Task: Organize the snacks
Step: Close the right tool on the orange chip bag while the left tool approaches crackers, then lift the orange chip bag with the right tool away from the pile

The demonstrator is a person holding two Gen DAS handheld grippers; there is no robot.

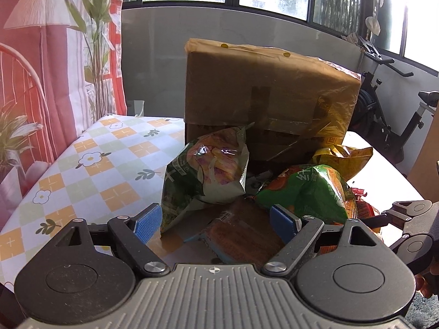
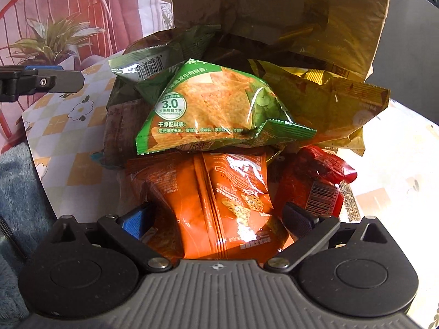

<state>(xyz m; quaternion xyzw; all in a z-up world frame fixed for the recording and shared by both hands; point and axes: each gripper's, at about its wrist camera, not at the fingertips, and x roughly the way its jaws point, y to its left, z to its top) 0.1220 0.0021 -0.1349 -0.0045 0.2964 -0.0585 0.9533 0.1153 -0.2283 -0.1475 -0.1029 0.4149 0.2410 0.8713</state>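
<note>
A pile of snack bags lies on the checked tablecloth (image 1: pixel 90 170) in front of a cardboard box (image 1: pixel 269 90). My left gripper (image 1: pixel 215 220) is open; a flat brown pack (image 1: pixel 238 235) lies between its fingers, and a green bag with purple chips (image 1: pixel 203 175) stands just beyond its left pad. My right gripper (image 2: pixel 216 219) is open low over an orange bag (image 2: pixel 219 213), which lies between its fingers. Behind that bag lie a green corn-chip bag (image 2: pixel 208 104), a yellow bag (image 2: pixel 323 101) and a red pack (image 2: pixel 315 181).
The cardboard box (image 2: pixel 274 13) walls off the back of the pile. A printed curtain (image 1: pixel 55 68) hangs at the left. An exercise bike (image 1: pixel 384 104) stands at the right. One left gripper finger (image 2: pixel 41 81) shows in the right wrist view. Blue fleece (image 2: pixel 16 192) lies below the table edge.
</note>
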